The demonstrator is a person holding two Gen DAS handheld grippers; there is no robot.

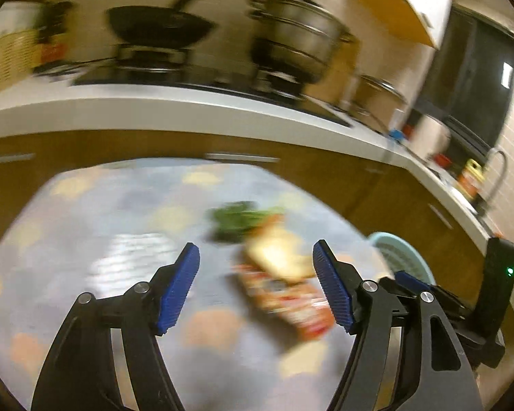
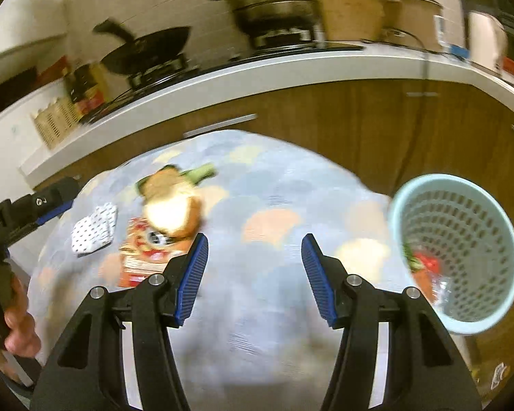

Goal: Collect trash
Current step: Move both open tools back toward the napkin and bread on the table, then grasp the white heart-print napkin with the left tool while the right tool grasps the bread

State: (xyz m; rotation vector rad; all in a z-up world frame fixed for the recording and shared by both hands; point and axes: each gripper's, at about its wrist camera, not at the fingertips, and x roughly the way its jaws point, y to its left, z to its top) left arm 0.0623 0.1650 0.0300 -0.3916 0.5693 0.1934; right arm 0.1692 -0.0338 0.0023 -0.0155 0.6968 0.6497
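Note:
A pile of trash lies on the round table: a tan and orange snack wrapper [image 1: 277, 257] [image 2: 171, 205] on a red printed packet [image 1: 291, 304] [image 2: 140, 257], with green scrap [image 1: 236, 219] [image 2: 198, 173] behind it. A white dotted wrapper [image 2: 94, 229] lies to their left. My left gripper [image 1: 257, 287] is open and empty above the table, the pile between and beyond its fingers. My right gripper [image 2: 255, 274] is open and empty over bare tablecloth. A light blue perforated bin [image 2: 455, 253] [image 1: 404, 253] at the right holds red and green trash.
The table has a blue cloth with pastel patches [image 2: 274, 178]. Behind it runs a kitchen counter [image 1: 154, 109] with brown cabinets, a stove with a black pan [image 1: 157, 27] and a steel pot [image 1: 294, 41]. A sink tap [image 1: 497, 171] is at the far right.

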